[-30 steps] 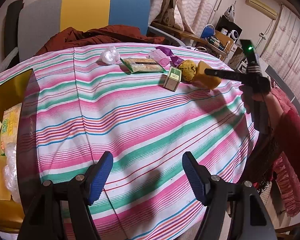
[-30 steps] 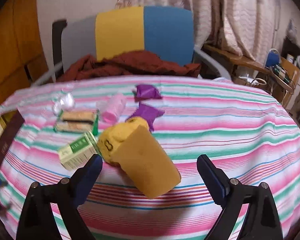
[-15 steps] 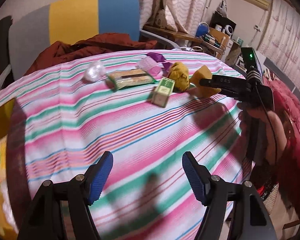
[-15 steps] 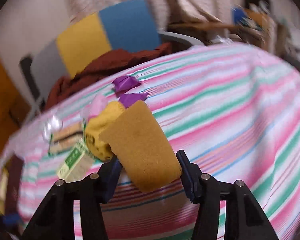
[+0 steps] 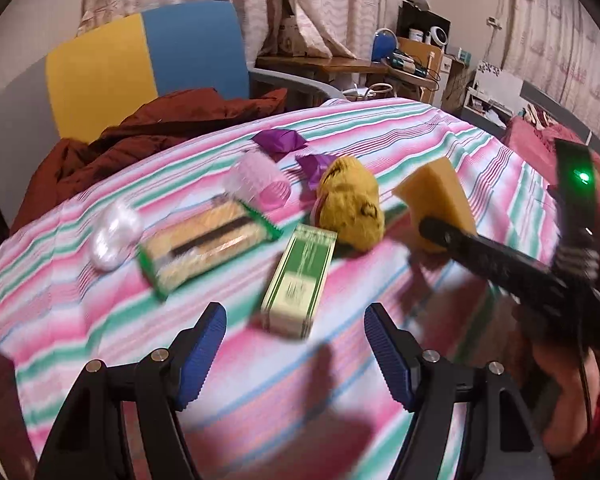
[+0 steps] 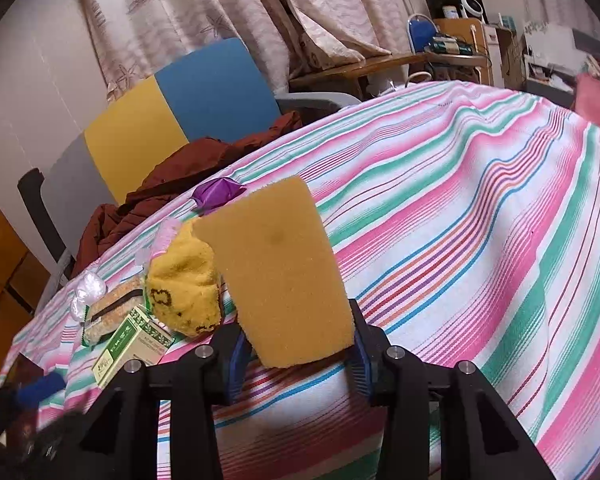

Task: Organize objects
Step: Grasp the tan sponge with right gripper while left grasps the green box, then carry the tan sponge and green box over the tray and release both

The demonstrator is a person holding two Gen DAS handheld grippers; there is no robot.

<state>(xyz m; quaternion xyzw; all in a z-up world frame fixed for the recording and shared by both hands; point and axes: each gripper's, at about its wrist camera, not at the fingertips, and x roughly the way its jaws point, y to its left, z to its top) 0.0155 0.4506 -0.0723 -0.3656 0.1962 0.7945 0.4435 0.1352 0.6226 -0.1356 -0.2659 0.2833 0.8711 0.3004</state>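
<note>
The left gripper (image 5: 294, 348) hangs with jaws spread and empty over the striped tablecloth (image 5: 440, 132), whose near part is motion-blurred. Ahead, from the left: a crinkly clear plastic ball (image 5: 114, 236), a wrapped biscuit pack (image 5: 208, 246), a green carton (image 5: 300, 280), and a fuzzy yellow toy (image 5: 350, 202). The right gripper (image 6: 298, 360) is closing on the porous yellow sponge (image 6: 280, 268), which hides part of its pads.

A yellow-and-blue chair (image 5: 148, 56) stands behind the striped tablecloth (image 6: 480, 208), a rust-red garment (image 5: 148, 136) heaped on it; patterned curtains (image 6: 204, 4) hang behind.
</note>
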